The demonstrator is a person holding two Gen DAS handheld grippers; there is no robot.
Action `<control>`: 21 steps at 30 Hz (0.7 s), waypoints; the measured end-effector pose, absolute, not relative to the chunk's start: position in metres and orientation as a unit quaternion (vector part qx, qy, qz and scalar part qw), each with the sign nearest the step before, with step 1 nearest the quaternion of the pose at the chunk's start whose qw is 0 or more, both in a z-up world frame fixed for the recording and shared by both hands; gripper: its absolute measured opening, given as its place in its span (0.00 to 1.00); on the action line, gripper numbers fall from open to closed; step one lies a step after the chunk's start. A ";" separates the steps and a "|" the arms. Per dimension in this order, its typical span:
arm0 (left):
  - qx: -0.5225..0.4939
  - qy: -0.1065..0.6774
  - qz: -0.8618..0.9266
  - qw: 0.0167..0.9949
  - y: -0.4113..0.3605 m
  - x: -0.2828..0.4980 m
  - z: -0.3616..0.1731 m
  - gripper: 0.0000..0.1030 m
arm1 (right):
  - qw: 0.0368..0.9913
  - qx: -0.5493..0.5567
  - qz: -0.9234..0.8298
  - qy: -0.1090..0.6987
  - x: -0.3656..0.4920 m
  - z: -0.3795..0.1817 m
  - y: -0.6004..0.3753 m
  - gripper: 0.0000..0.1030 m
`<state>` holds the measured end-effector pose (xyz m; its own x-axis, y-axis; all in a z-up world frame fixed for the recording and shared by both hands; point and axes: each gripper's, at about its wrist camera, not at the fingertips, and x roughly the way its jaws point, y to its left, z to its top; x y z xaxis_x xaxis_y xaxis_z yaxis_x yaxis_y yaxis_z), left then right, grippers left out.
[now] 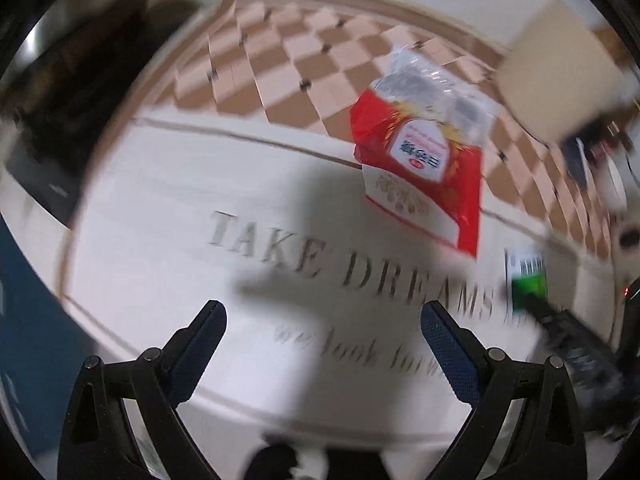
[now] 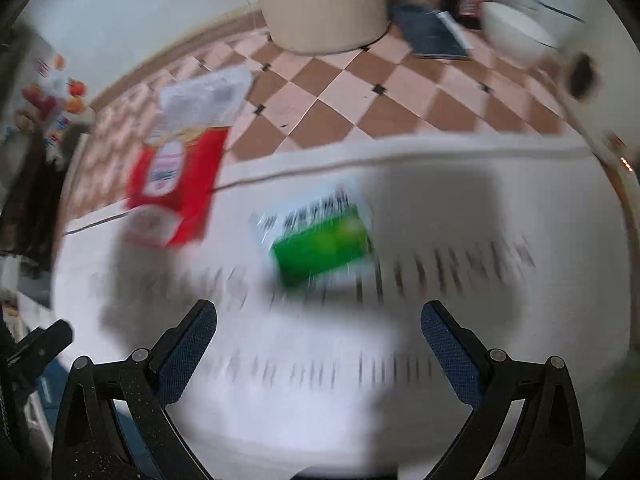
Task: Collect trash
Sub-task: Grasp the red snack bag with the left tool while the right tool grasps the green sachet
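Both our grippers, left and right, hover over the tabletop with jaws spread wide and empty, facing the red wrapper and green packet.

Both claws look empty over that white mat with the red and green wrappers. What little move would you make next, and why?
Probably ease the right gripper forward and down toward the green and white wrapper. Its jaws stand open and empty, and that wrapper lies flat on the white printed mat almost straight ahead of them. The red and white snack bag lies farther off to the left. The view is blurred, so go slowly.
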<state>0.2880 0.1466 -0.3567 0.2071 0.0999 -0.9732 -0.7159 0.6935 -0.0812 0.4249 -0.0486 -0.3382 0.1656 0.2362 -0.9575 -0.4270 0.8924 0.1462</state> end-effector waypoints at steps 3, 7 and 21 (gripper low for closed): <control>-0.318 0.562 0.276 0.711 0.158 0.305 -0.376 0.96 | 0.766 -0.123 0.213 0.594 0.446 -0.362 -0.027 0.73; -0.385 0.543 0.260 0.699 0.169 0.326 -0.397 0.95 | 0.787 -0.179 0.235 0.542 0.445 -0.362 -0.012 0.39; -0.272 0.534 0.345 0.723 0.151 0.389 -0.374 0.00 | 0.777 -0.092 0.258 0.567 0.500 -0.358 -0.051 0.00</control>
